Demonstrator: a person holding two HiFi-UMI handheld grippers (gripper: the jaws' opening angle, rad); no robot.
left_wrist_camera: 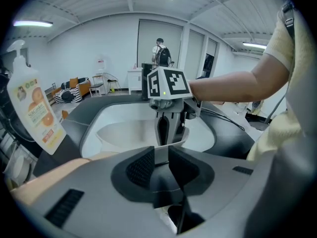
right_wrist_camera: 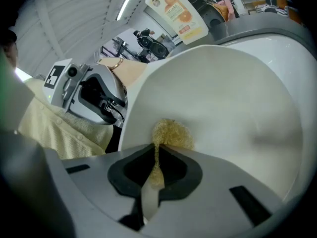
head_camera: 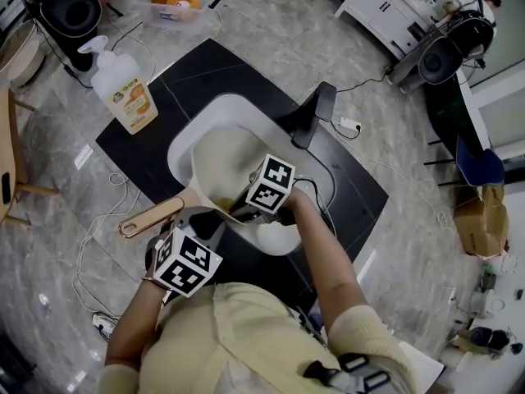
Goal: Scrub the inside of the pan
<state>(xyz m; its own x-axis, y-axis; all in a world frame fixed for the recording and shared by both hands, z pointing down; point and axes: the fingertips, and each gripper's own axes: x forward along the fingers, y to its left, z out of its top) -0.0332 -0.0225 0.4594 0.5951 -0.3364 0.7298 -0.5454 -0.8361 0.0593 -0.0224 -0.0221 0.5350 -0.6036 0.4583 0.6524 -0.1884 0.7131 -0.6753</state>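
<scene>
The left gripper (left_wrist_camera: 161, 160) fills the lower half of the view, its dark-padded jaws closed on the thin pale rim of the pan (left_wrist_camera: 178, 143) at the centre. A peach-coloured handle (left_wrist_camera: 54, 175) runs off toward eight o'clock. Just beyond the rim, the right gripper (left_wrist_camera: 166, 133) points down into a white sink (left_wrist_camera: 114, 128) with its marker cube (left_wrist_camera: 168, 83) on top. A bare forearm (left_wrist_camera: 233, 86) reaches in from three o'clock, and a pale yellow sleeve (left_wrist_camera: 294, 38) shows at two o'clock. The sink sits in a dark table (left_wrist_camera: 69, 128). At nine o'clock stands a pump bottle (left_wrist_camera: 34, 110) with oranges on its label. At twelve o'clock a person (left_wrist_camera: 161, 56) stands far back in the room.
</scene>
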